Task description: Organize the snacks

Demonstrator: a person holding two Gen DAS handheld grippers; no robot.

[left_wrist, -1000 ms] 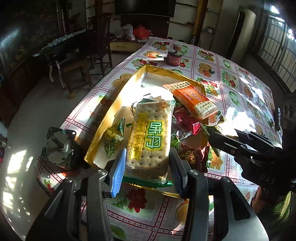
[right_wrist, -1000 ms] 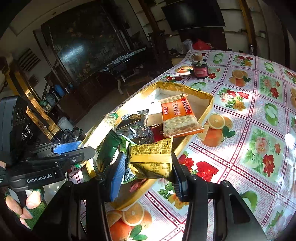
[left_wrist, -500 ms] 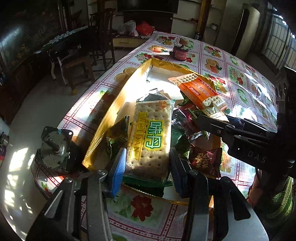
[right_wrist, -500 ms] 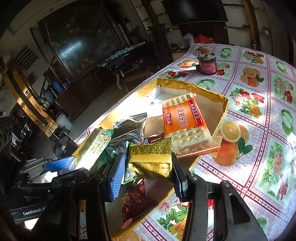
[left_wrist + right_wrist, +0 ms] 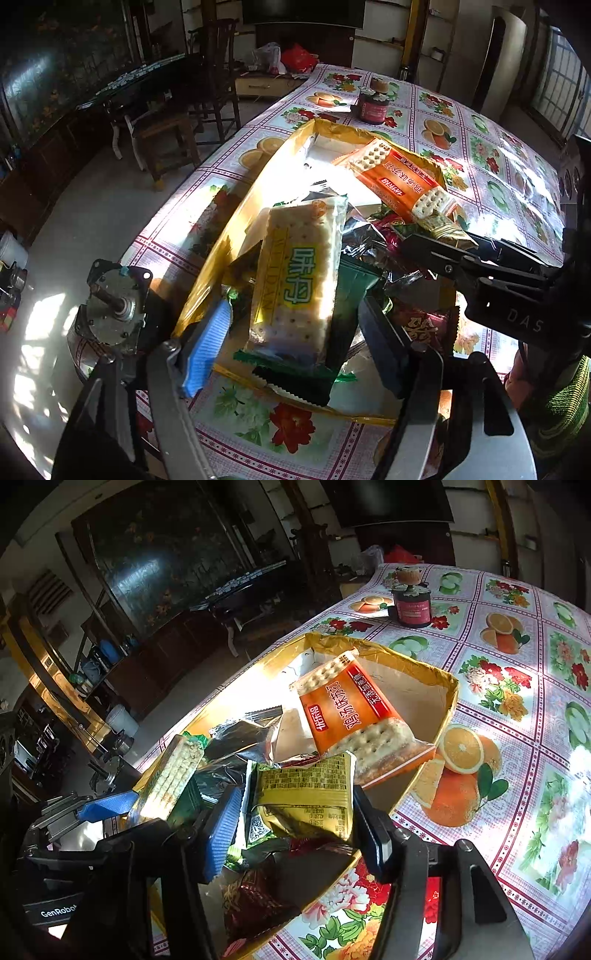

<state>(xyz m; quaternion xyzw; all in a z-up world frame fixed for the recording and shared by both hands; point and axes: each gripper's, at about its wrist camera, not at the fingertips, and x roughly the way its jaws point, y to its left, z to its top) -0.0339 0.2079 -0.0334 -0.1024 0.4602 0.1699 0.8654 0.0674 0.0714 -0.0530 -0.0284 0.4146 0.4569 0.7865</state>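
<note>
Both claws are over the gold cardboard tray (image 5: 236,236) on the table (image 5: 480,147), and it is crowded in there. The left claw (image 5: 295,332) has spread its fingers: the blue pad (image 5: 207,347) sits clear of the yellow-green cracker pack (image 5: 299,273), which lies on top of the pile at the tray's near end, over a dark green packet (image 5: 351,306). The right claw (image 5: 295,812) is clenched on a gold snack packet (image 5: 306,797), pads pressing both sides, held just above the heap of wrappers inside the tray. Beyond it, the orange cracker pack (image 5: 354,716) leans tilted across the tray's middle, one corner at the right wall. A crumpled silver wrapper (image 5: 243,738) lies left of it. Well past the tray's far end stands a dark red jar (image 5: 412,605).
</note>
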